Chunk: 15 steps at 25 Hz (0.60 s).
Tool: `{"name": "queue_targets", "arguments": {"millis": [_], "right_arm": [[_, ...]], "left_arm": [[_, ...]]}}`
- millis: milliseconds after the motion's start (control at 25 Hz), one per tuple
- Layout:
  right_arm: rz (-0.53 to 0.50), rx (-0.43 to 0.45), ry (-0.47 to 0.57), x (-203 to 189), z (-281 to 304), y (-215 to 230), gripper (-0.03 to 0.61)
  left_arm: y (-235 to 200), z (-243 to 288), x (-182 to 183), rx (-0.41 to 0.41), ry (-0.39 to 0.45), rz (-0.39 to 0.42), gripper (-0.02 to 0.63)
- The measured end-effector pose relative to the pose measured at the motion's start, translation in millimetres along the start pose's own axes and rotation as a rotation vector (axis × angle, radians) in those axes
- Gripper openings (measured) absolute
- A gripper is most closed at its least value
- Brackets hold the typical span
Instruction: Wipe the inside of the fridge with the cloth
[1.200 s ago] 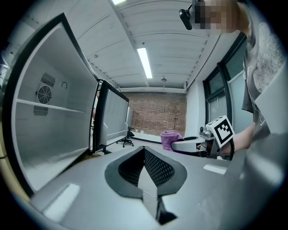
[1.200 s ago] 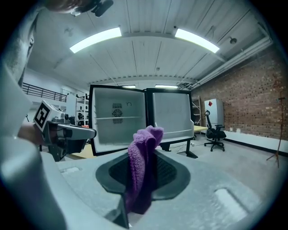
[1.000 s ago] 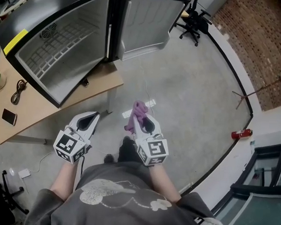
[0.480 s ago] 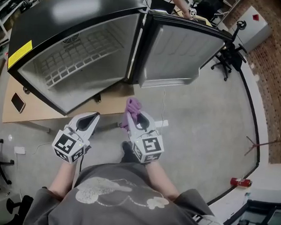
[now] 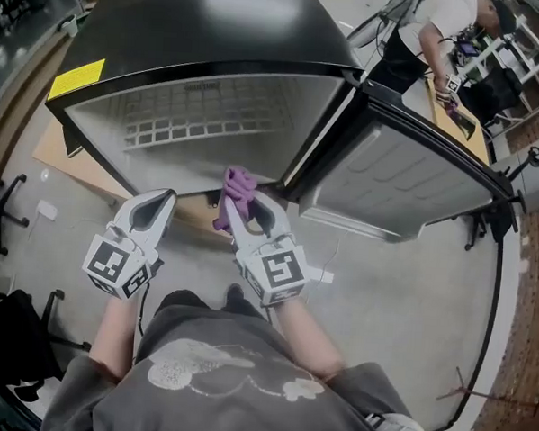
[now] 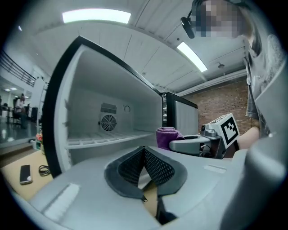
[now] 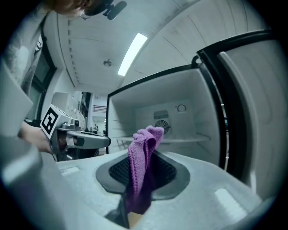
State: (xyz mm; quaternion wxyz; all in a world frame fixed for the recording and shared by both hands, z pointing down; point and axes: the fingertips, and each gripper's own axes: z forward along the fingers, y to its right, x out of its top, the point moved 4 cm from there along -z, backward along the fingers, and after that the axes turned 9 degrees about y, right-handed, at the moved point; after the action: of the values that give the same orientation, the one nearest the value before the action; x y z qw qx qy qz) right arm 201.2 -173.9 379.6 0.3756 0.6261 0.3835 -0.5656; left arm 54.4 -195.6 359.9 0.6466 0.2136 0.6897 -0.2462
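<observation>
Holding a purple cloth (image 5: pixel 236 187) pinched tight in the right gripper (image 5: pixel 238 207), folds sticking up past the jaw tips. Hovering just in front of the open fridge (image 5: pixel 216 27), cloth not yet inside (close to the lower front edge, near the hinge side). Left gripper (image 5: pixel 158 202) alongside, jaws pressed together on nothing. Door (image 5: pixel 406 181) swung wide to the right. White wire shelf (image 5: pixel 212 117) inside, round fan (image 6: pixel 108 122) on the back wall. Phone (image 6: pixel 25 174) and coiled cable (image 6: pixel 43 170) lying on the wooden table (image 6: pixel 11 164).

No legible print, even on fridge (image 5: pixel 216 27) sticker (image 5: pixel 77 78)
</observation>
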Motion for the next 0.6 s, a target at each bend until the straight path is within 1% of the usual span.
{"name": "queue_targets", "arguments": {"millis": [80,160,280,400,600], "right_arm": [[-0.005,0.096,0.033,13,24,-10,0.081],[-0.007,0.176,0.072,28,49,-24,0.081],[-0.017,0.253,0.137,54,84,-46,0.083],[-0.060,0.268,0.171,71,121,-57,0.081],[-0.117,0.254,0.139,77,183,-70,0.081]], "left_arm": [[-8,-7,12,0.080,0.018,0.011,0.017],[-16,-16,20,0.138,0.026,0.024,0.017],[-30,-32,27,0.206,0.032,0.023,0.017],[-44,-44,33,0.241,0.036,0.012,0.017],[-74,-56,47,0.263,0.075,0.031,0.017]]}}
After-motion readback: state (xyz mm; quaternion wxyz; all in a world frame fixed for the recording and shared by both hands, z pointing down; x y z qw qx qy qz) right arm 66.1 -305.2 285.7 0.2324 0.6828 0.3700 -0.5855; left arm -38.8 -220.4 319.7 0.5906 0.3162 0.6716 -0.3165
